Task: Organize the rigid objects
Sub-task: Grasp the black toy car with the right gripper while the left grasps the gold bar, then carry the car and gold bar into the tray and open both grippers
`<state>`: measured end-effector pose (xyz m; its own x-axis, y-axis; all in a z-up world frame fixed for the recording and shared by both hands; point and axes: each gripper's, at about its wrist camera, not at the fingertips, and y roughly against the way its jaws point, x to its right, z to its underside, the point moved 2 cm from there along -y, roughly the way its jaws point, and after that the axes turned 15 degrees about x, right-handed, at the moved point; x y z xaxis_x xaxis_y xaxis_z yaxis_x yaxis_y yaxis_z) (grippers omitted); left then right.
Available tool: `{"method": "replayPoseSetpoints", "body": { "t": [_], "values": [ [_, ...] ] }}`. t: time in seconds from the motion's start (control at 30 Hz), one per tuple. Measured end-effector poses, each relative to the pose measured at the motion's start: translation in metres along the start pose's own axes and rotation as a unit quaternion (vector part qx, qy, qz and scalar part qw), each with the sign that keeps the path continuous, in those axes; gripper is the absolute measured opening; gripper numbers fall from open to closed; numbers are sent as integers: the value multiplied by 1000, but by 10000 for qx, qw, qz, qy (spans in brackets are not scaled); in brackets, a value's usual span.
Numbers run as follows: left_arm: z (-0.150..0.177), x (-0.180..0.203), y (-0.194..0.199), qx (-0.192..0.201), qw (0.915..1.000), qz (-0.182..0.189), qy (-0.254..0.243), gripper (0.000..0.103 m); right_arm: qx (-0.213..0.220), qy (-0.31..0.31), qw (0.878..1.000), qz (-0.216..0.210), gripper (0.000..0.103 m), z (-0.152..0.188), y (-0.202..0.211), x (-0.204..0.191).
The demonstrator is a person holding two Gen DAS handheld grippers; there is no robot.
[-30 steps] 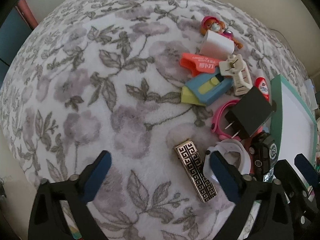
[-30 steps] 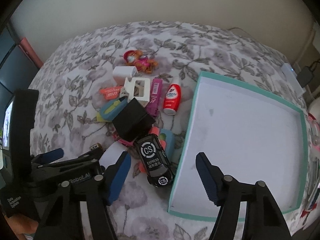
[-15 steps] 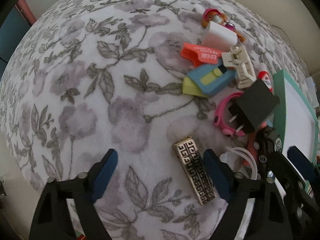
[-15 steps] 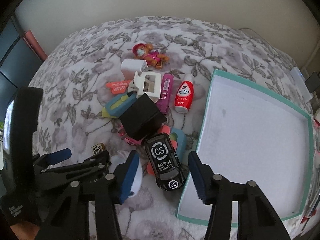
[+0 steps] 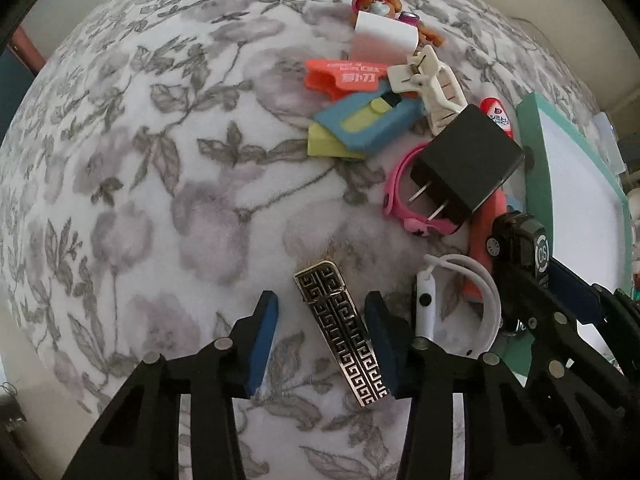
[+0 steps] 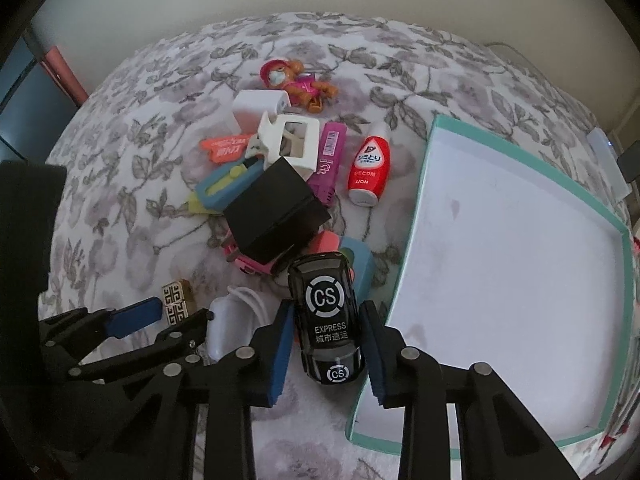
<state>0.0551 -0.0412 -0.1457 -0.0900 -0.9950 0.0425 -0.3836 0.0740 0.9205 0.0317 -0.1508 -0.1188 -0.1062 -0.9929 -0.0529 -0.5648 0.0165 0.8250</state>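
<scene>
A black and gold patterned bar (image 5: 342, 330) lies on the floral cloth between the fingers of my left gripper (image 5: 322, 316); the right finger touches it and the left stands off, so the jaws are open. It also shows in the right wrist view (image 6: 178, 298). A black toy car (image 6: 326, 316) marked CS EXPRESS sits between the fingers of my right gripper (image 6: 326, 330), which are close to its sides with small gaps. The car also shows in the left wrist view (image 5: 520, 240). A pile of small items lies beyond both.
A teal-rimmed white box lid (image 6: 424, 184) lies right of the car. The pile holds a black charger (image 6: 276, 210), pink band (image 5: 394, 184), white clip (image 6: 288, 142), red bottle (image 6: 368, 170), blue-yellow cutter (image 5: 364, 126), orange tag (image 5: 344, 78), doll (image 6: 294, 82) and white cable (image 5: 456, 300).
Both grippers have moved forward and down and narrowed. The left now straddles the patterned bar, and the right now straddles the toy car.
</scene>
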Motion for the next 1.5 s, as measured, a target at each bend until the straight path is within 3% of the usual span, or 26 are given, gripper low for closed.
{"method": "replayPoseSetpoints", "body": {
  "t": [0.1, 0.27, 0.53, 0.87, 1.07, 1.17, 1.5],
  "values": [
    [2, 4, -1, 45, 10000, -17, -24, 45, 9, -8, 10000, -1, 35, 0, 0, 0],
    [8, 3, 5, 73, 10000, 45, -15, 25, 48, -126, 9999, -84, 34, -1, 3, 2],
    [10, -7, 24, -10, 9998, 92, 165, 22, 297, -482, 9981, -259, 34, -4, 24, 6],
    [-26, 6, 68, 307, 9986, 24, 425, 21, 756, -997, 9921, -105, 34, -15, 55, 44],
    [-46, 53, 87, 493, 9981, 274, 242, 21, 834, -1383, 9863, 334, 34, -13, 61, 90],
    [-47, 85, 90, 537, 9978, 374, 37, 21, 818, -1513, 9820, 784, 34, -7, 62, 120],
    [-36, 181, 80, 455, 9938, 831, -575, 21, 705, -2371, 9526, 1772, 34, 30, 73, 211]
  ]
}}
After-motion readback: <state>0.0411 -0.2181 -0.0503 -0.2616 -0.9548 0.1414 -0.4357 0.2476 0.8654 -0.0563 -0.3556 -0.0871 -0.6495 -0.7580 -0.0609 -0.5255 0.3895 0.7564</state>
